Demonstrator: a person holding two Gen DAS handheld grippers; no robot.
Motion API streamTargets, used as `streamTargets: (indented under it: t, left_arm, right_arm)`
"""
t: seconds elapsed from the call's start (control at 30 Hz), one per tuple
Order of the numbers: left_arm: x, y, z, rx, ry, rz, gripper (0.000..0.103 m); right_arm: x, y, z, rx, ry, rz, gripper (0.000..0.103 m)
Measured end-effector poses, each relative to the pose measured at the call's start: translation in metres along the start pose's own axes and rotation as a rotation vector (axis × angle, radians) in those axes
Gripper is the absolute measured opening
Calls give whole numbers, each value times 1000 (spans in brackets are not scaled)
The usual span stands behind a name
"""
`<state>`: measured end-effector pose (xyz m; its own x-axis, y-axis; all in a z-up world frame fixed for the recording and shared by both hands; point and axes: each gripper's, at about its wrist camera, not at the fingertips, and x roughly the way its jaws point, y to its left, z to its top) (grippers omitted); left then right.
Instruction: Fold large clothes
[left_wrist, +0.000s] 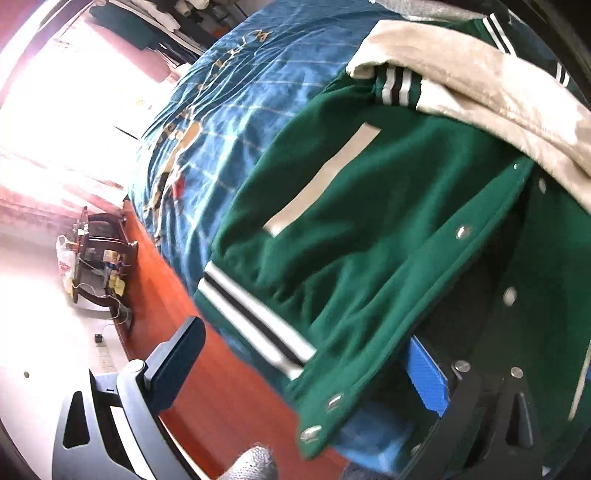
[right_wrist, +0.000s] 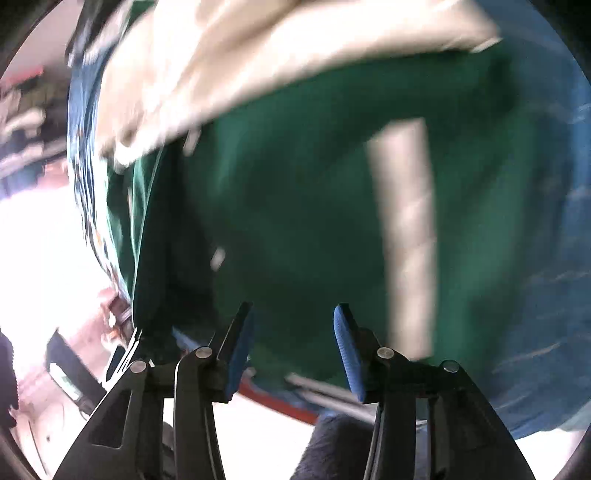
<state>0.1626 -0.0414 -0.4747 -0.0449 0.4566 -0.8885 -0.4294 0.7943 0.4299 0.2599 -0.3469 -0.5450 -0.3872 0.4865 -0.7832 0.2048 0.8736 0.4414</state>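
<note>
A green varsity jacket (left_wrist: 351, 229) with cream sleeves (left_wrist: 480, 85), striped cuffs and a snap-button front lies on a blue bedspread (left_wrist: 229, 122). My left gripper (left_wrist: 306, 362) is wide open at the jacket's striped hem (left_wrist: 255, 321); its right blue pad (left_wrist: 428, 373) lies under the snap placket, its left finger (left_wrist: 173, 362) hangs over the bed's edge. In the blurred right wrist view, my right gripper (right_wrist: 293, 347) is open and empty just above the jacket's green body (right_wrist: 295, 221), beside a cream pocket strip (right_wrist: 406, 236).
The bed's red-brown wooden frame (left_wrist: 184, 332) runs along the left. A dark wooden stand (left_wrist: 99, 266) with small items is on the pale floor beyond it. Hanging clothes (left_wrist: 147, 22) are at the far top. Bright window glare fills the left.
</note>
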Motion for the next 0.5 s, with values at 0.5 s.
streamTargets:
  t: [0.5]
  left_arm:
    - [21, 48, -61, -8, 146, -104, 103]
  right_arm:
    - [75, 51, -14, 70, -1, 37, 49]
